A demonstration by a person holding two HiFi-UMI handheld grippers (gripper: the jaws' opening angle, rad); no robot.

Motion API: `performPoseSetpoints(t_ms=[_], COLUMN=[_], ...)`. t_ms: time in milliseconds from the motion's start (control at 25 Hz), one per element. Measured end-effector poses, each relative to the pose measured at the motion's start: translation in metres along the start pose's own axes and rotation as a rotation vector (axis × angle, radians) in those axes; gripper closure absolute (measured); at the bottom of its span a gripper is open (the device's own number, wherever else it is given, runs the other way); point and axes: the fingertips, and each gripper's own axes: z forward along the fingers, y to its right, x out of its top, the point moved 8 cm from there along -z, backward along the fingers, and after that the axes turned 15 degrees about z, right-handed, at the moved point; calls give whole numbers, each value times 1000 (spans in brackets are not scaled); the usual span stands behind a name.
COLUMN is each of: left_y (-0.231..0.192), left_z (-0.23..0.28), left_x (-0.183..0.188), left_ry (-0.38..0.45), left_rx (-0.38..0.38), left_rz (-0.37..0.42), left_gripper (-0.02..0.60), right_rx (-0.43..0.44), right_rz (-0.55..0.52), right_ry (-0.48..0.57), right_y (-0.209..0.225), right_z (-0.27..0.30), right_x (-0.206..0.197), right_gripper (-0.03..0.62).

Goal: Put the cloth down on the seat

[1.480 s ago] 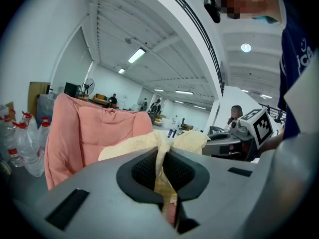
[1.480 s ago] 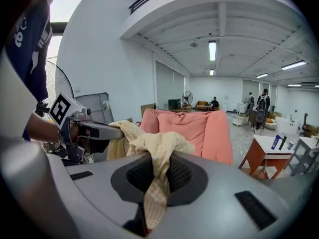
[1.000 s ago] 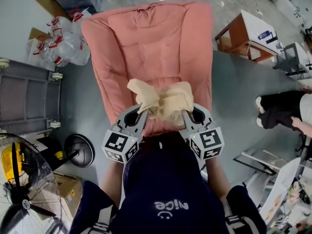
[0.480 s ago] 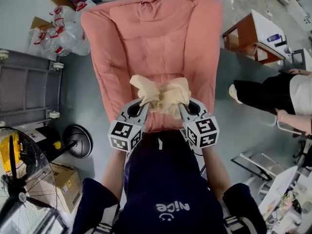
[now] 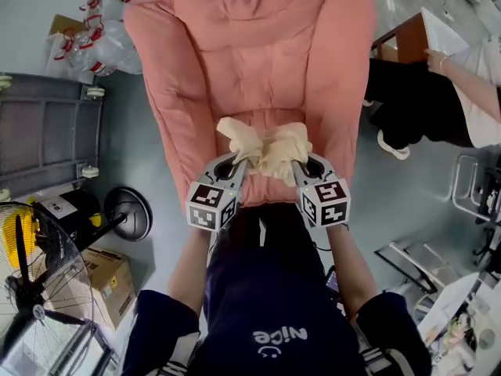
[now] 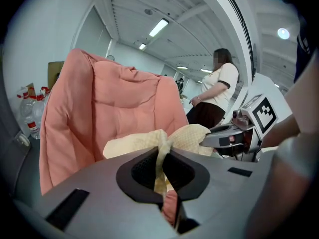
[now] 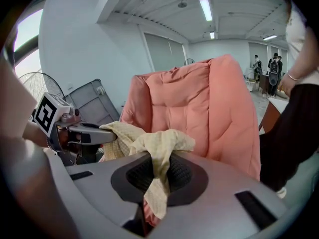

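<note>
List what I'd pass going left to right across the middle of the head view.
From the left: grey cart → black round base → left claw → cloth → right claw → bystander's black trousers.

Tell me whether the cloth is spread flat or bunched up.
Bunched up. The cloth is crumpled in folds between the left gripper and the right gripper, each shut on one end of it.
</note>
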Motion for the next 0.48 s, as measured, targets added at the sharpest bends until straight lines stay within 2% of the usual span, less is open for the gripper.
performPoseSetpoints(t_ms=[480], left_y=[-10], left_z=[60], left_x=[-48], left_ry=[-154], left_rx=[-13], left_rz=[-52], left_gripper=[551], right_rx=[-20], right_rz=[53], right_ry=[-112], right_y=[33], right_z=[68], right_x=[-35], right_gripper=[530])
